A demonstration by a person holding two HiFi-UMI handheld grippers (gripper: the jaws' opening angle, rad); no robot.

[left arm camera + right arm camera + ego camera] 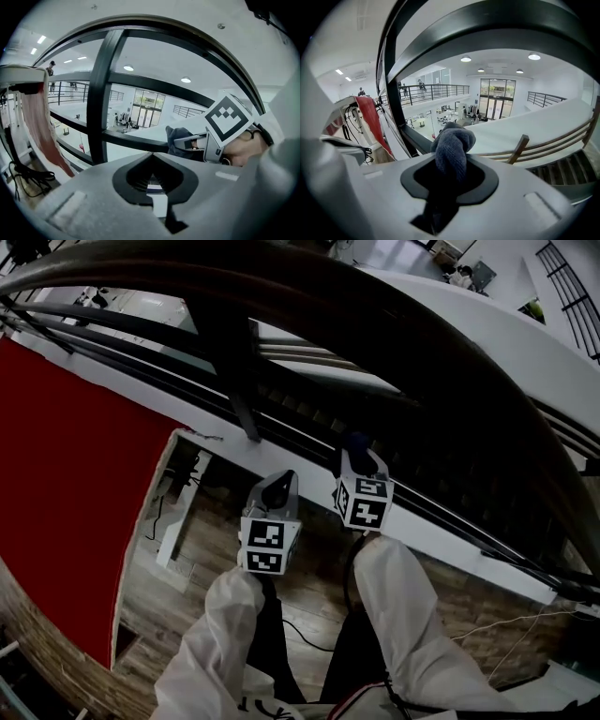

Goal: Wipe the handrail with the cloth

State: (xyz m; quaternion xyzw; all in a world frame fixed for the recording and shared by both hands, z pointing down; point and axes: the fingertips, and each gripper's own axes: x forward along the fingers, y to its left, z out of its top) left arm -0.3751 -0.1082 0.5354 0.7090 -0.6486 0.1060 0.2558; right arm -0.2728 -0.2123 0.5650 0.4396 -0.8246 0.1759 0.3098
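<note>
The dark curved handrail (pixel 394 315) sweeps across the top of the head view, above both grippers. My right gripper (pixel 358 451) is shut on a bunched grey-blue cloth (pixel 355 441) and sits just below the rail, apart from it. In the right gripper view the cloth (pixel 453 143) sticks up out of the right gripper (pixel 451 161), with the handrail (pixel 497 33) arching overhead. My left gripper (pixel 277 486) hangs lower and to the left, shut with nothing in it. In the left gripper view the left gripper (pixel 153 154) points at the railing, with the cloth (pixel 176 140) at right.
A black upright post (pixel 234 381) stands left of the grippers, with thinner rails running below the handrail. A red panel (pixel 75 493) fills the left. A white ledge (pixel 450 540) borders the wooden floor, where a cable (pixel 300 634) lies. Stairs (pixel 576 173) descend at right.
</note>
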